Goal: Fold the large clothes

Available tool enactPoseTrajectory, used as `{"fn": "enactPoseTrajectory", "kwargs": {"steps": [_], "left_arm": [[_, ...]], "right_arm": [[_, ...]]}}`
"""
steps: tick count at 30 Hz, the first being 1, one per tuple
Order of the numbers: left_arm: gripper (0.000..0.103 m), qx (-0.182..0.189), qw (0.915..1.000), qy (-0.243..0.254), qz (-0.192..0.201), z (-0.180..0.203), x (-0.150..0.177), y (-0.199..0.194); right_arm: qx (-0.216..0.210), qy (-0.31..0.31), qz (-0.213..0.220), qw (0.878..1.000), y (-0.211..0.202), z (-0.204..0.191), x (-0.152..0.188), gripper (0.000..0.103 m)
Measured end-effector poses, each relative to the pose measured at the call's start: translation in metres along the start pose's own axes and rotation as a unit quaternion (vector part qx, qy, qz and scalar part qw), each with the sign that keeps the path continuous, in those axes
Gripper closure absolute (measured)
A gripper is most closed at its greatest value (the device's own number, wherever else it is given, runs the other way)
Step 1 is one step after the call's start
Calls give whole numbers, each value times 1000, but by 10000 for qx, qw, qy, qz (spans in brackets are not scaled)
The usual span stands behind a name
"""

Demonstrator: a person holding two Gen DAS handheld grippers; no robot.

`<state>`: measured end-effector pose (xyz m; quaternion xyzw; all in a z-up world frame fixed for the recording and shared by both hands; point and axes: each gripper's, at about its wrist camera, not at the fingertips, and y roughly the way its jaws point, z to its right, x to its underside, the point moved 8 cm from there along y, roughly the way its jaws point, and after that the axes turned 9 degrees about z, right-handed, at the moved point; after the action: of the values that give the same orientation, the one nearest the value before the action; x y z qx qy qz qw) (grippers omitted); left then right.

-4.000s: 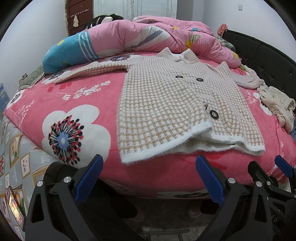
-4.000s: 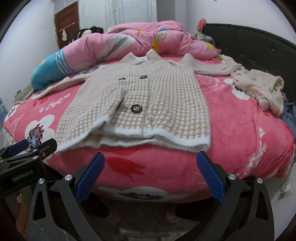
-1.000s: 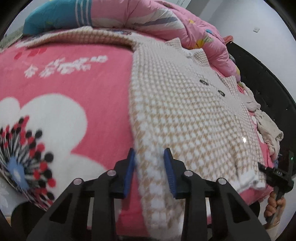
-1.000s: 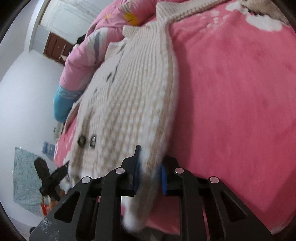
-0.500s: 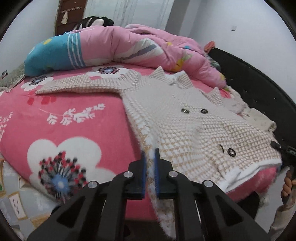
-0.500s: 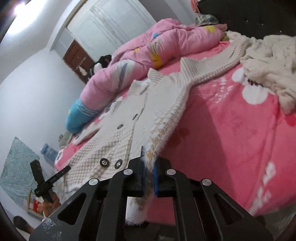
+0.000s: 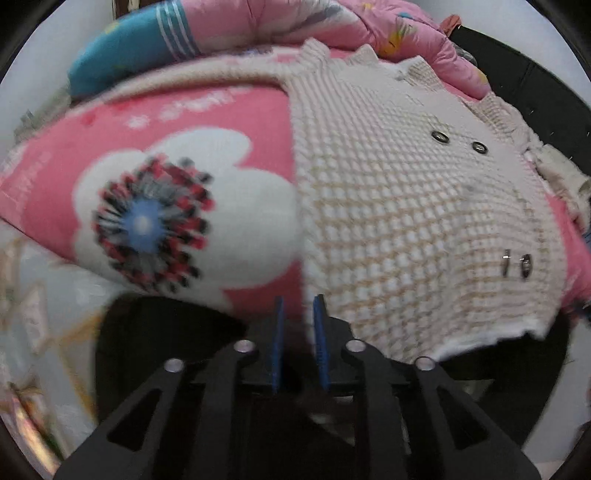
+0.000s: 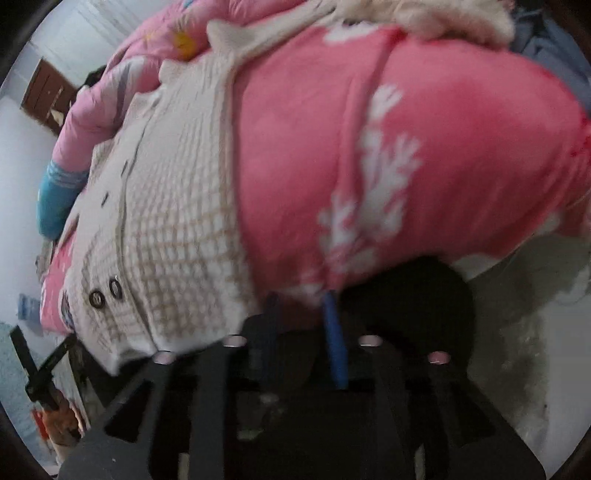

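Observation:
The beige-and-white checked cardigan (image 7: 388, 192) lies spread face up on the pink flowered blanket (image 7: 221, 122), its dark buttons showing and its white hem hanging over the bed's front edge. My left gripper (image 7: 298, 317) sits just below the hem's left corner. Its jaws are opening and nothing is between the blue pads. In the right wrist view the cardigan (image 8: 177, 192) fills the left half. My right gripper (image 8: 301, 310) is below the blanket's edge, right of the hem's corner, with its jaws opening and nothing between them. Both views are motion-blurred.
A rolled pink quilt (image 7: 258, 22) with a blue end (image 7: 129, 48) lies along the far side of the bed. A crumpled cream garment (image 8: 443, 14) sits by the black headboard (image 7: 535, 74). Pale floor (image 8: 535, 332) shows beside the bed.
Half a second ago both grippers were shut on the cardigan's hem corners. Both have let go and drawn back, and the hem now drapes over the bed's edge.

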<state>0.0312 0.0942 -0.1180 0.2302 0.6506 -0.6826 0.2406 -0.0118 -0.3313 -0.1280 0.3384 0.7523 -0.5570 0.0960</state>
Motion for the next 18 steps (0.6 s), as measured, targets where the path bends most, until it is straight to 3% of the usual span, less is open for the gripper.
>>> {"fn": "enactPoseTrajectory", "kwargs": {"steps": [1, 4, 6, 11, 14, 16, 18], "left_arm": [[78, -21, 9999, 10, 156, -4, -3, -8], [76, 84, 9990, -34, 434, -6, -15, -19], [75, 202, 9977, 21, 639, 5, -28, -21], [68, 590, 9923, 476, 979, 65, -66, -1], [68, 811, 9907, 568, 932, 95, -82, 21], [68, 893, 9906, 573, 868, 107, -88, 41], [68, 736, 9929, 756, 557, 115, -79, 72]], "right_arm": [[-30, -129, 178, 9998, -8, -7, -9, 46], [-293, -507, 449, 9973, -15, -39, -26, 40], [-808, -822, 493, 9921, -8, -81, -34, 39], [-1457, -1735, 428, 9730, 24, -175, -34, 39], [-1673, -2232, 352, 9596, 49, -225, -26, 48], [-1666, -2438, 208, 9552, 71, -244, -16, 56], [-1246, -2813, -169, 9514, 106, -244, 2, 58]]}}
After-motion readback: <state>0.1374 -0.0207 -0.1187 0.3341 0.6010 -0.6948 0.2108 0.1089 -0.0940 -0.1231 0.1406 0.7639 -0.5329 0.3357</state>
